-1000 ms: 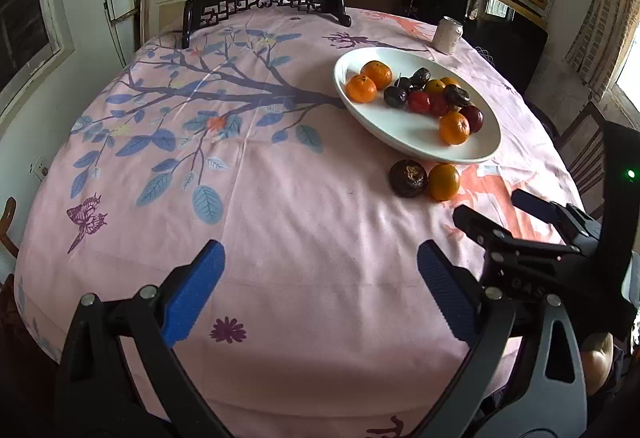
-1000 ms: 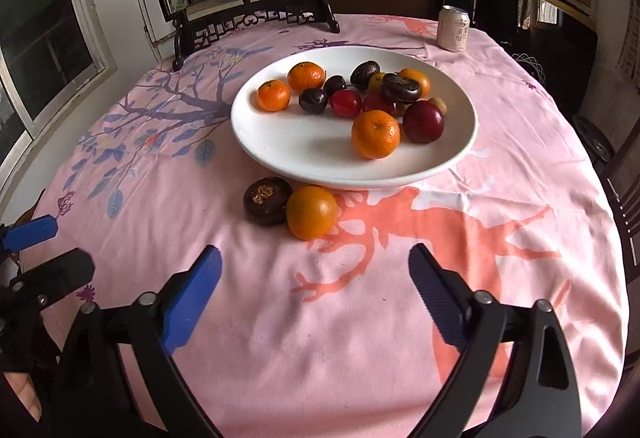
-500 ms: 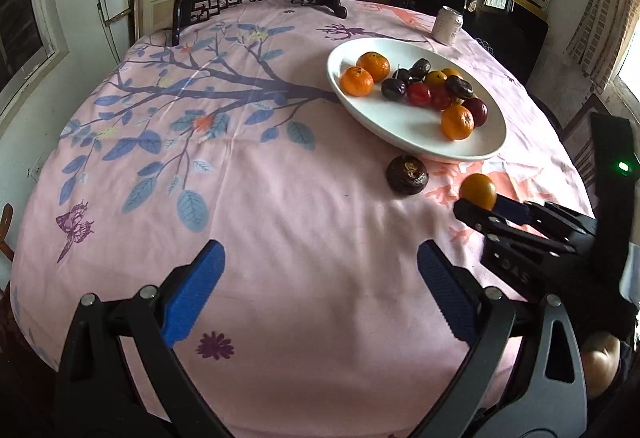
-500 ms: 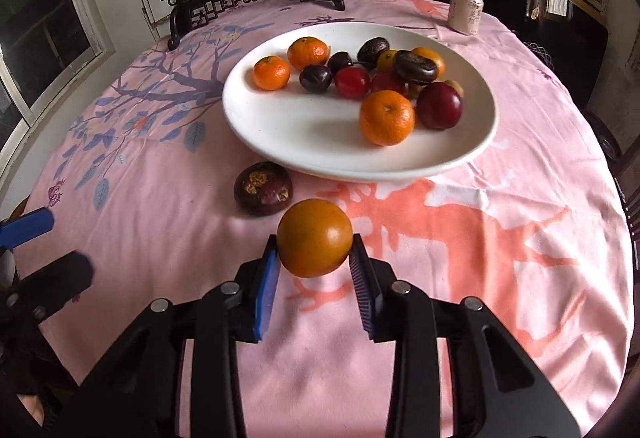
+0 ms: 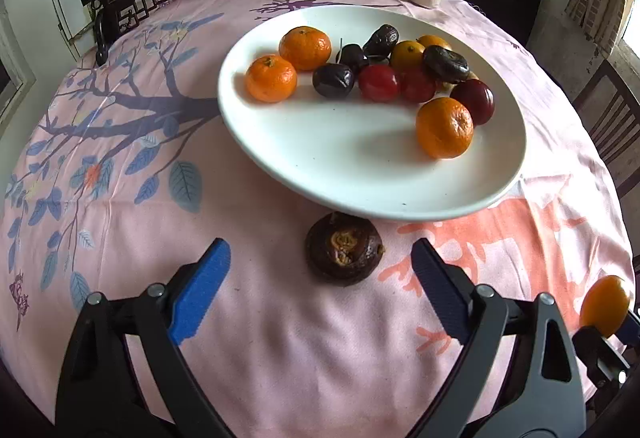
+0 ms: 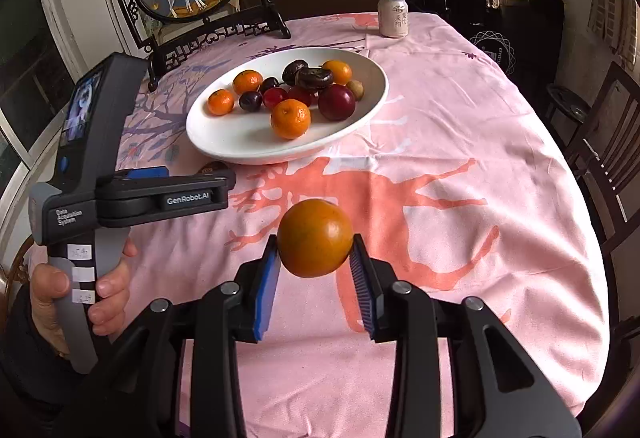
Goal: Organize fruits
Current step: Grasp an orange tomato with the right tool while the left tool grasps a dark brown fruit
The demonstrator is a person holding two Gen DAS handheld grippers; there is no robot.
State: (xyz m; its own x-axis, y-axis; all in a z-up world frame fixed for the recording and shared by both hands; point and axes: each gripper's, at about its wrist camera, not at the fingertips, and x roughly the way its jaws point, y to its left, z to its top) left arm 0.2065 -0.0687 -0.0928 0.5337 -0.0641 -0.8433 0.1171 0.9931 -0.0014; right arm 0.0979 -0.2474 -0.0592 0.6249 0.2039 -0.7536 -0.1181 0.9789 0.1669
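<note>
Orange, round fruit (image 6: 315, 237) sat clamped between the right gripper's (image 6: 315, 258) fingers, lifted above the desk (image 6: 460, 118). The left gripper (image 5: 320, 278) pointed level toward the plate (image 5: 360, 174), fingers spread wide either side of a dark fruit (image 5: 343, 248).

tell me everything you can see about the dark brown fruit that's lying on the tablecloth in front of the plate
The dark brown fruit is round and squat, with a matte, wrinkled skin and a tan, crusty patch on top. It lies alone on the pink tablecloth, just at the near rim of the white plate; whether it touches the rim is unclear. The open left gripper hovers before it without touching. In the right wrist view it is mostly hidden.
</note>
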